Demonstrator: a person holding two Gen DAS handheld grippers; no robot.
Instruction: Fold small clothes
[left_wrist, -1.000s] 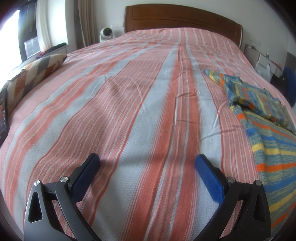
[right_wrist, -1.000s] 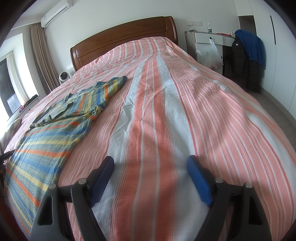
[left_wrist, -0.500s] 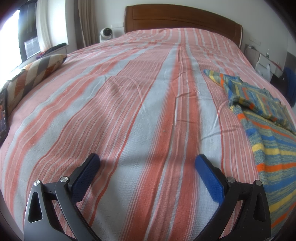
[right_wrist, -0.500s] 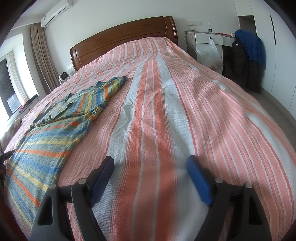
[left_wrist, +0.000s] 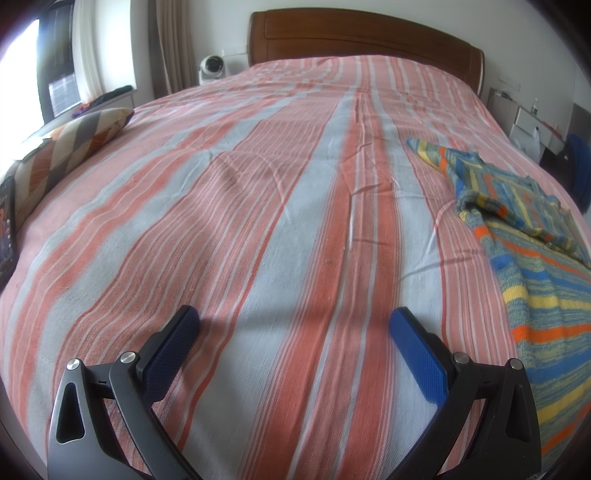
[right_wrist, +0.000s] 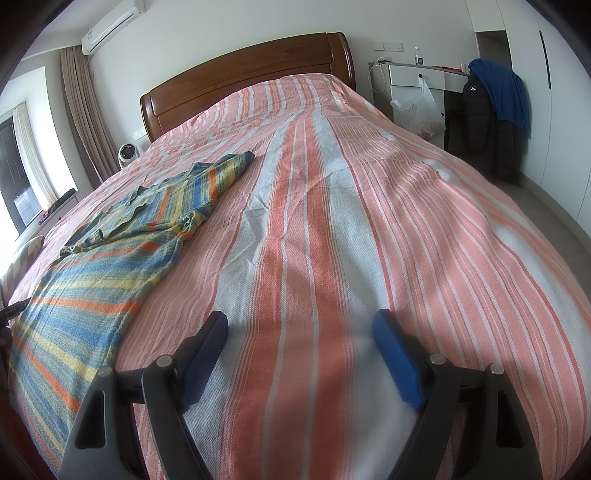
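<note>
A small knitted sweater with blue, yellow and orange stripes (left_wrist: 532, 266) lies spread on the bed, at the right in the left wrist view and at the left in the right wrist view (right_wrist: 110, 266). One sleeve (right_wrist: 229, 170) stretches toward the headboard. My left gripper (left_wrist: 291, 325) is open and empty, low over the bedspread, left of the sweater. My right gripper (right_wrist: 299, 328) is open and empty, low over the bedspread, right of the sweater.
The bed has a pink, orange and grey striped bedspread (left_wrist: 258, 184) and a wooden headboard (right_wrist: 240, 70). A patterned cushion (left_wrist: 66, 144) lies at the left edge. A nightstand with a plastic bag (right_wrist: 417, 107) and hanging jackets (right_wrist: 491, 110) stand at the right.
</note>
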